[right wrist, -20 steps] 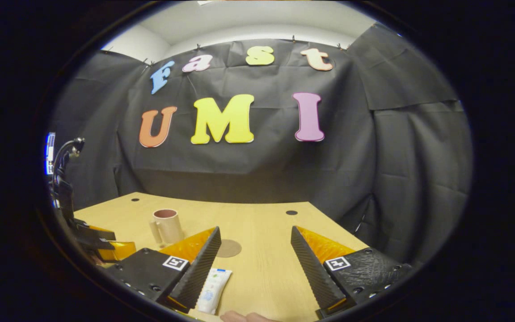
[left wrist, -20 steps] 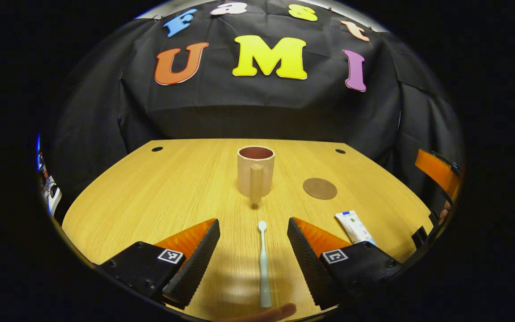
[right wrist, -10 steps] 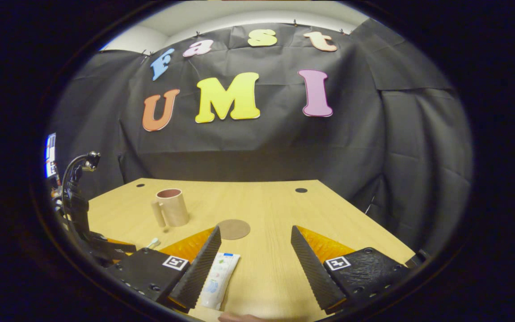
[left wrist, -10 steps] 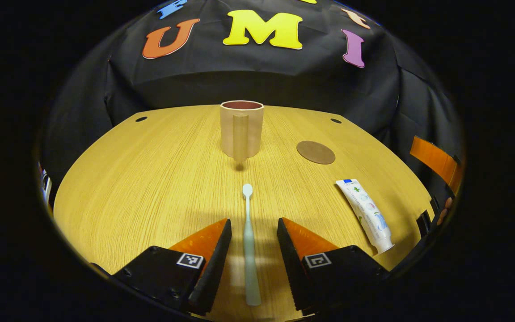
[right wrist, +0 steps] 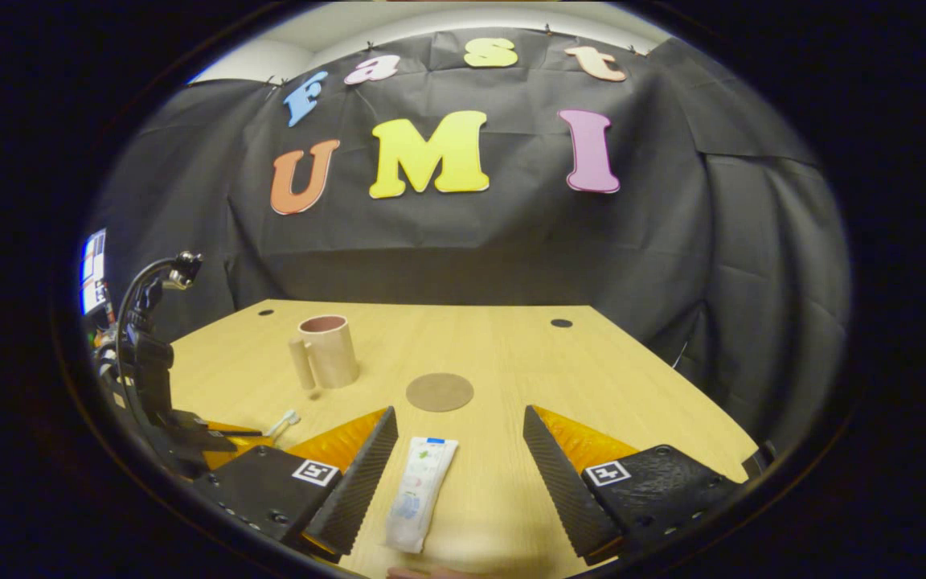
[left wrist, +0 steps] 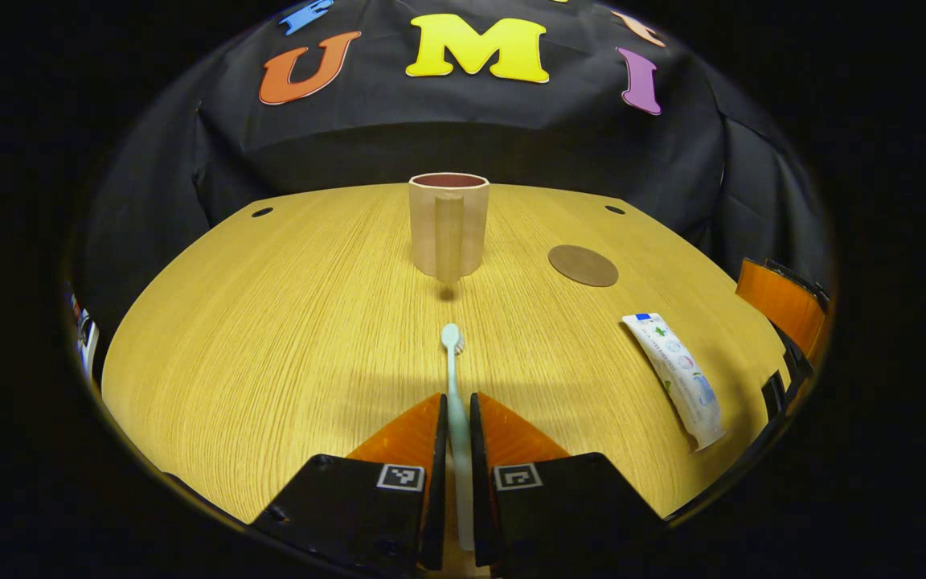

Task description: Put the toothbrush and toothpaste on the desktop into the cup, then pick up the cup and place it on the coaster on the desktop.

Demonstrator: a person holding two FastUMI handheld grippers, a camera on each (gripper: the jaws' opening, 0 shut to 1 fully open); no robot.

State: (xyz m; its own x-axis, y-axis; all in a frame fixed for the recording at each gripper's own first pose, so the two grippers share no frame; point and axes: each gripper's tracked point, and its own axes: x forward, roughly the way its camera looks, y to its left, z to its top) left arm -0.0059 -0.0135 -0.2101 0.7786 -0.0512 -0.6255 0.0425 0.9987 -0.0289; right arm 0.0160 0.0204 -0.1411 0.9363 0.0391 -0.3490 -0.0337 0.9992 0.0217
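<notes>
A pale green toothbrush (left wrist: 454,378) lies on the wooden desktop (left wrist: 286,322), head pointing toward the cup. My left gripper (left wrist: 455,418) is shut on its handle. The beige cup (left wrist: 448,223) stands upright ahead, handle facing me, and also shows at the left in the right gripper view (right wrist: 329,351). A round brown coaster (left wrist: 583,265) lies to the cup's right (right wrist: 440,392). The white toothpaste tube (left wrist: 678,376) lies flat farther right. In the right gripper view the tube (right wrist: 419,492) lies between the open fingers of my right gripper (right wrist: 457,446), nearer the left finger. The left gripper (right wrist: 226,438) appears at far left there.
Small dark holes (left wrist: 262,212) mark the desktop's far corners (left wrist: 614,210). The black cloth wall closes the back and sides. A stand with a bent arm (right wrist: 149,322) rises at the far left of the right gripper view.
My left gripper has closed its fingers onto the toothbrush handle. The right gripper has moved so the toothpaste tube now lies more between its fingers.
</notes>
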